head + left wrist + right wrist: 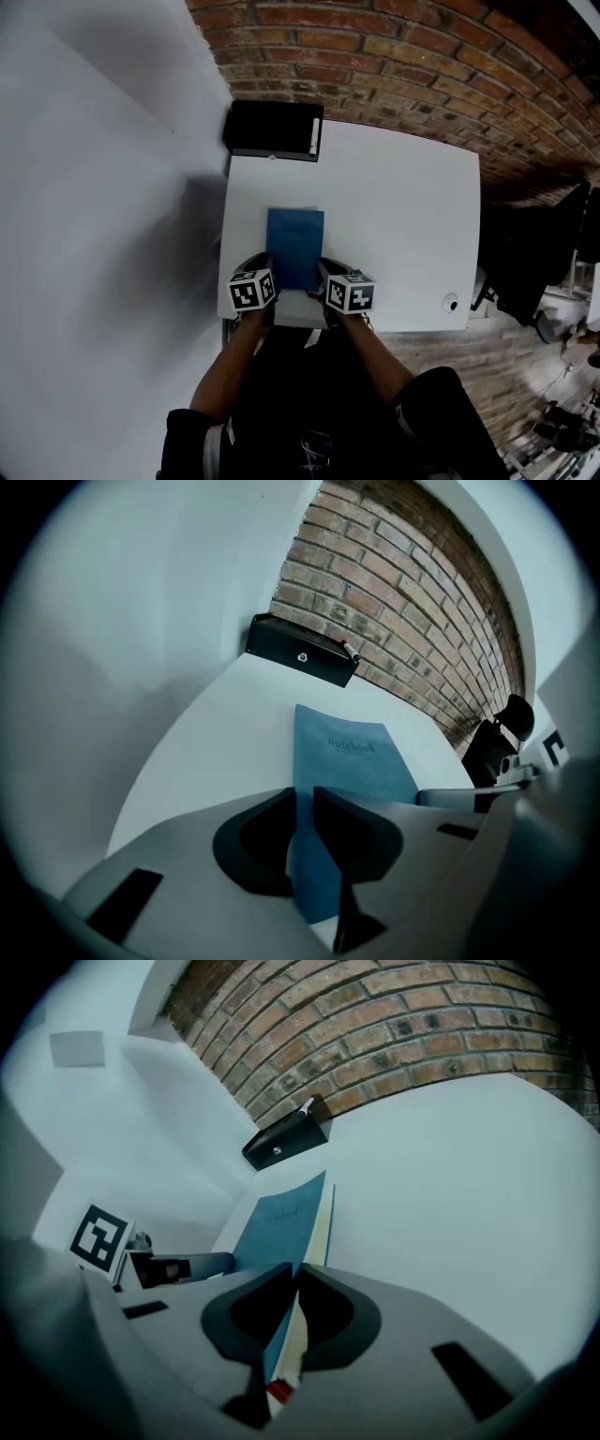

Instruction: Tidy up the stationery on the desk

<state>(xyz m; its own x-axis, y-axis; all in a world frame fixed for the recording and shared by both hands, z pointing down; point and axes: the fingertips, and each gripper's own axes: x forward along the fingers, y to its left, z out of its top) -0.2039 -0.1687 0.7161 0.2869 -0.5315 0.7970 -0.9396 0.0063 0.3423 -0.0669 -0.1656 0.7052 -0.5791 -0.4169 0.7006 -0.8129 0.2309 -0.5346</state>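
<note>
A blue notebook [295, 246] lies on the white desk [403, 225], near its front edge at the left. My left gripper [265, 279] is shut on the notebook's near left corner, and in the left gripper view the blue cover [352, 757] runs away from between the jaws. My right gripper [328, 281] is shut on the near right corner; the right gripper view shows the notebook [281, 1222] edge-on with pale pages between the jaws. A black box [274, 129] with a white pen [314, 138] at its right end stands at the desk's back left corner.
A white wall [103, 187] runs along the desk's left side and a brick wall [394, 56] behind it. A small round fitting [451, 303] sits near the desk's front right corner. A dark chair [530, 262] stands to the right on the wooden floor.
</note>
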